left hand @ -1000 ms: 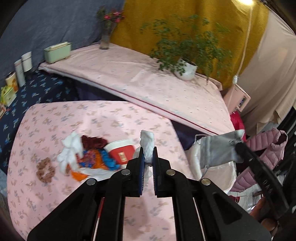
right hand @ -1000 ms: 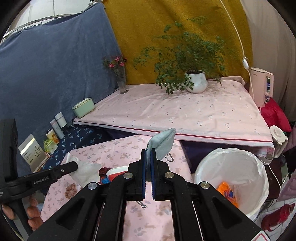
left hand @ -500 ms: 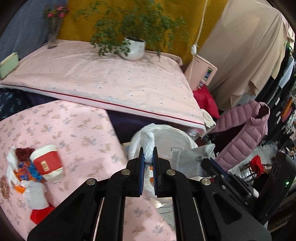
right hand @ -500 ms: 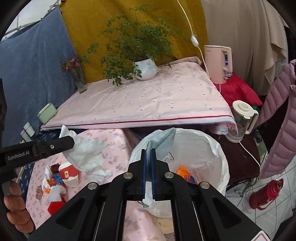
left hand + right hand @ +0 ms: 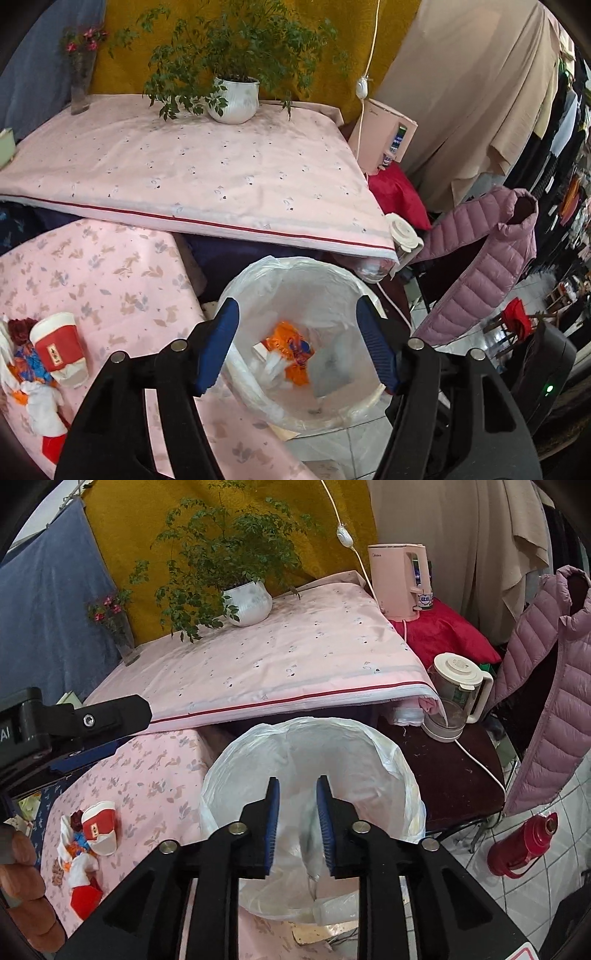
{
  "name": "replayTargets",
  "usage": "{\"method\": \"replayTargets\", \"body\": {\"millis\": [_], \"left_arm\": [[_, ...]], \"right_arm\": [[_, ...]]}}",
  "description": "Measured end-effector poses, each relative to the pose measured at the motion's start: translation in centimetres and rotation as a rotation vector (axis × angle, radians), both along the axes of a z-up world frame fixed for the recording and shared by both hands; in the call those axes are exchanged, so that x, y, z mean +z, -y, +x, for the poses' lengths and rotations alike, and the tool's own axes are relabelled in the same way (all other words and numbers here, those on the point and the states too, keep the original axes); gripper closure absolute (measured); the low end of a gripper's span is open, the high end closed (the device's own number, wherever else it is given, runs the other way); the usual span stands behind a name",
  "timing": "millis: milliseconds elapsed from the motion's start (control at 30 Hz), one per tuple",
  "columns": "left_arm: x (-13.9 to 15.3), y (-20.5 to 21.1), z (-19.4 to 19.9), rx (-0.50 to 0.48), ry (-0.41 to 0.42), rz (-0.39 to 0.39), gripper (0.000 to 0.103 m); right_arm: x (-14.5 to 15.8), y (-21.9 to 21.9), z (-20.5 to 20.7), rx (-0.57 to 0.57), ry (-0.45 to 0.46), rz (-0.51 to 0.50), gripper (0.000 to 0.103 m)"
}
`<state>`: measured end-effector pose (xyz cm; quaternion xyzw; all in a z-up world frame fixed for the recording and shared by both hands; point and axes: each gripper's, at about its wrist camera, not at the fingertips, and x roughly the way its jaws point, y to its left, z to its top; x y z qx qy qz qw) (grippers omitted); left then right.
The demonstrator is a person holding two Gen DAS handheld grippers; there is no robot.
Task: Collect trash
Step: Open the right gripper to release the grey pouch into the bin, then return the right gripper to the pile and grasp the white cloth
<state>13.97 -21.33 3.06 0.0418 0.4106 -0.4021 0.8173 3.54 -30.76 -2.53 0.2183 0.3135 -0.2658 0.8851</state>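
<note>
The trash bin (image 5: pixel 295 263), lined with a white bag, stands beside the pink floral table. My left gripper (image 5: pixel 296 304) hangs over it, jaws opening, with nothing between them. Down in the bin lie an orange wrapper (image 5: pixel 291 343), a white tissue (image 5: pixel 273 365) and a grey mask (image 5: pixel 330 369). My right gripper (image 5: pixel 297 781) is also above the bin (image 5: pixel 388 746), jaws opening and empty; a grey blur (image 5: pixel 312 849) shows below them. A red-and-white paper cup (image 5: pixel 61 349) lies with wrappers and tissue (image 5: pixel 40 406) on the table's left.
One finger of the left gripper (image 5: pixel 110 716) and a person's hand (image 5: pixel 22 886) fill the right wrist view's left side. A potted plant (image 5: pixel 234 99) sits on the pink-covered bed. A blender jug (image 5: pixel 458 690), red thermos (image 5: pixel 524 843) and purple jacket (image 5: pixel 480 266) crowd the bin's right.
Both grippers swung right from over the table to above the bin. Both opened: the left let go of the white tissue, the right let go of the grey mask.
</note>
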Motion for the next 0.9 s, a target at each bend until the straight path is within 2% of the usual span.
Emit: {"method": "replayTargets", "body": {"millis": [133, 400, 767, 900], "left_arm": [[-0.2, -0.8, 0.6, 0.037, 0.014, 0.023, 0.04], [-0.7, -3.2, 0.8, 0.099, 0.049, 0.056, 0.039], [-2.3, -8.7, 1.1, 0.222, 0.049, 0.087, 0.019], [-3.2, -11.2, 1.7, 0.268, 0.014, 0.089, 0.019]], "right_arm": [[0.2, -0.2, 0.2, 0.001, 0.007, -0.001, 0.066], [0.8, -1.4, 0.4, 0.019, 0.013, -0.009, 0.058], [0.9, -5.3, 1.6, 0.101, -0.001, -0.018, 0.054], [0.7, -7.3, 2.3, 0.143, -0.007, -0.015, 0.054]]}}
